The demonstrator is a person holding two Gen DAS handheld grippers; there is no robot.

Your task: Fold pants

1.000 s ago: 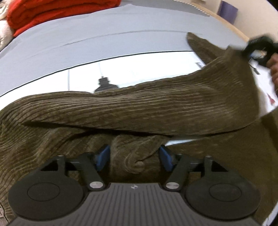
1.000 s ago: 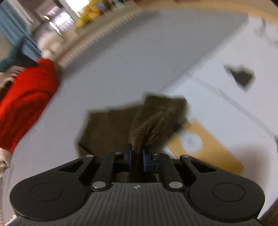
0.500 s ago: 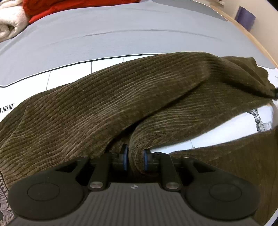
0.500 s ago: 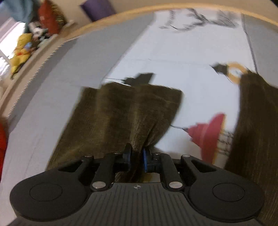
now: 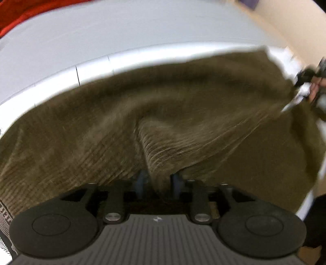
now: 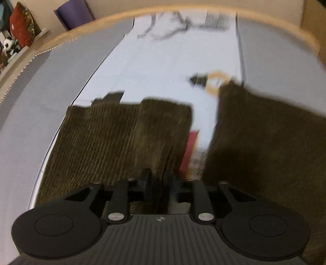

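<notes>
Brown corduroy pants (image 5: 183,114) lie spread over a white printed sheet (image 5: 91,67). A raised fold of them runs down between the fingers of my left gripper (image 5: 158,183), whose jaws are opening and stand apart around the cloth. In the right wrist view one pant leg (image 6: 97,142) reaches away to its hem. A strip of it sits between the fingers of my right gripper (image 6: 161,187), whose jaws are also opening. The other leg (image 6: 264,142) lies to the right. The left wrist view shows the right gripper (image 5: 305,77) blurred at the far right.
A grey cover (image 5: 142,30) surrounds the white sheet, with a red cloth (image 5: 16,12) at its far left. A wooden rim (image 6: 81,30) bounds the surface. Beyond it stand a purple roll (image 6: 73,14) and a red cushion (image 6: 22,24). A hand (image 5: 314,89) holds the right gripper.
Both grippers were shut on corduroy folds half a second ago and now have their fingers parted. The left leg has been drawn flatter over the sheet, and the left gripper has lifted a little.
</notes>
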